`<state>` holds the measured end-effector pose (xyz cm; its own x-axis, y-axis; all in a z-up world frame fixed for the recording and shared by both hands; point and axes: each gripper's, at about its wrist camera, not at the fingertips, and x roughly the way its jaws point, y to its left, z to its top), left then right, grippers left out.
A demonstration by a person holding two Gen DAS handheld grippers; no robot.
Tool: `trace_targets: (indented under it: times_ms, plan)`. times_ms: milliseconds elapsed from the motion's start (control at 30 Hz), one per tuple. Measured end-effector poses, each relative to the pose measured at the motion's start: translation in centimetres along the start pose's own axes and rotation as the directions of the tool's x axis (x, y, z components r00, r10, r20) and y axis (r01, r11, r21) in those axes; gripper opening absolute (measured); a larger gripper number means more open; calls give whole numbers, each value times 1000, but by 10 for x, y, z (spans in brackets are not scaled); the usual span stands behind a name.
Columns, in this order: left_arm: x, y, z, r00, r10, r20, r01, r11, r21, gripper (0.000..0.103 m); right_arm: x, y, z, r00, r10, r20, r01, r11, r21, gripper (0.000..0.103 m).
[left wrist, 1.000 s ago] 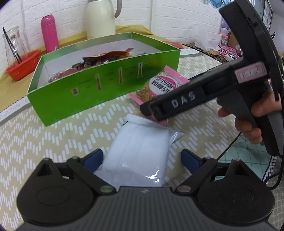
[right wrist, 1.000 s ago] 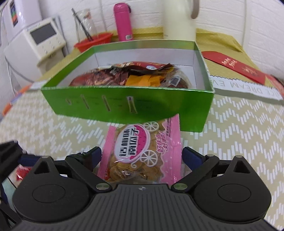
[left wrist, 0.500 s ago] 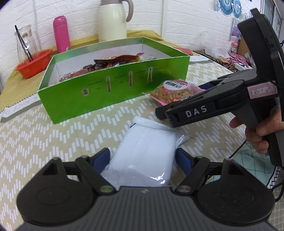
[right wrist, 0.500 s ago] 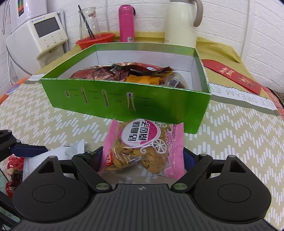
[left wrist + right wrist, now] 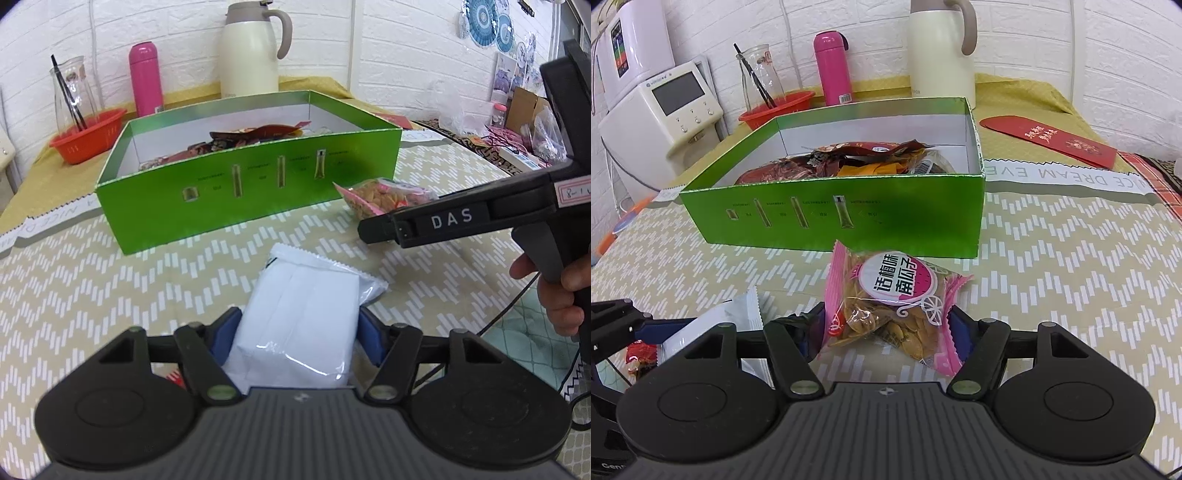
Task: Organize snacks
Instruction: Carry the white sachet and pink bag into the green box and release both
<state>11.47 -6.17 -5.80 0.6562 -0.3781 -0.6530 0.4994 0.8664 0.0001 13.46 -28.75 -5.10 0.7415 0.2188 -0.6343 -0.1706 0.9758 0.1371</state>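
Observation:
A green box [image 5: 243, 199] holding several snack packs stands ahead on the patterned cloth; it also shows in the right wrist view [image 5: 849, 210]. My left gripper [image 5: 297, 330] is shut on a white snack pack [image 5: 303, 317], held in front of the box. My right gripper [image 5: 888, 330] is shut on a pink pack of pumpkin seeds [image 5: 894, 306], lifted near the box's front wall. In the left wrist view the right gripper [image 5: 461, 221] sits to the right with the pink pack [image 5: 384, 195] at its tip.
A cream thermos jug [image 5: 251, 51], pink bottle [image 5: 146, 77], glass carafe [image 5: 70, 96] and red basket [image 5: 88, 133] stand behind the box. A red envelope [image 5: 1049, 140] lies at the right. A white appliance [image 5: 657, 122] stands at the left. Red candies [image 5: 639, 358] lie near the front edge.
Both grippers closed on their packs and lifted them while drawing back from the box. The box looks farther away and lower in both views.

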Motion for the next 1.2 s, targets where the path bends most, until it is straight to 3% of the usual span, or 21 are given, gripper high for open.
trace_targets:
  times_ms: [267, 433, 667, 900, 1000, 1200]
  plan:
    - [-5, 8, 1, 1000, 24, 16, -23, 998, -63, 64, -19, -4, -13, 999, 9, 38, -10, 1000, 15, 103]
    - [-15, 10, 5, 998, 52, 44, -47, 993, -108, 64, -30, 8, -16, 997, -21, 73, 24, 999, -43, 103]
    - [-32, 10, 14, 988, 121, 95, -109, 986, -126, 63, -39, 29, -11, 990, -61, 123, 76, 990, -121, 103]
    - [-46, 15, 22, 974, 172, 146, -150, 977, -151, 63, -50, 37, -2, 982, -61, 180, 80, 991, -104, 103]
    - [-51, 14, 26, 966, 198, 165, -173, 973, -153, 56, -52, 41, 1, 978, -53, 202, 73, 993, -96, 103]
    - [-48, 19, 28, 971, 183, 152, -158, 974, -162, 59, -50, 46, 0, 976, -49, 212, 70, 994, -89, 103]
